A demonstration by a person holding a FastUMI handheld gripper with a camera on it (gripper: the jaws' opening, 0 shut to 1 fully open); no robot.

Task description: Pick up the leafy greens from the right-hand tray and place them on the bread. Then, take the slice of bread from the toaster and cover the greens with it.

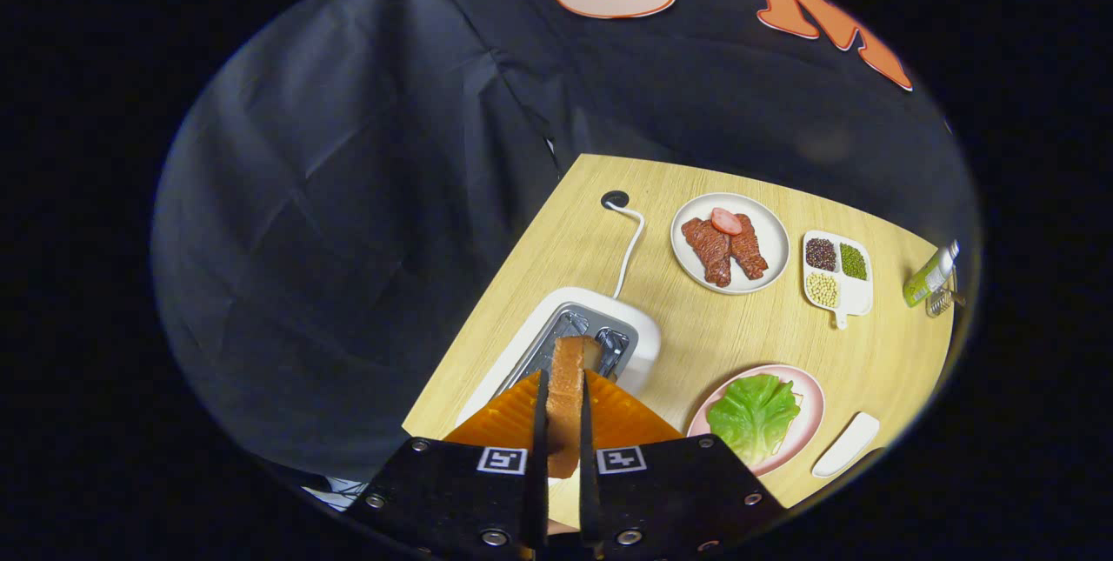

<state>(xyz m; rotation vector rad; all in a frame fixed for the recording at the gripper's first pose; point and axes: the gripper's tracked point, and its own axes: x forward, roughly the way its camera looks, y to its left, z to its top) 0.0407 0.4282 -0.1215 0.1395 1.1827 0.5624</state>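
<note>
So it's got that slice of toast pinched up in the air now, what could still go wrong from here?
1. The gripper pinches the tan bread slice by its thin faces only; a tilt could let it slip onto the white toaster.
2. The crinkled green lettuce leaf on the pink round plate looks humped, so the slice may land crooked or slide off.
3. The white oblong dish lies close beside that plate and could get bumped.

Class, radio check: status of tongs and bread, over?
Tongs shut on tan toast slice, above white toaster. Green lettuce on pink plate. Path open.
</note>
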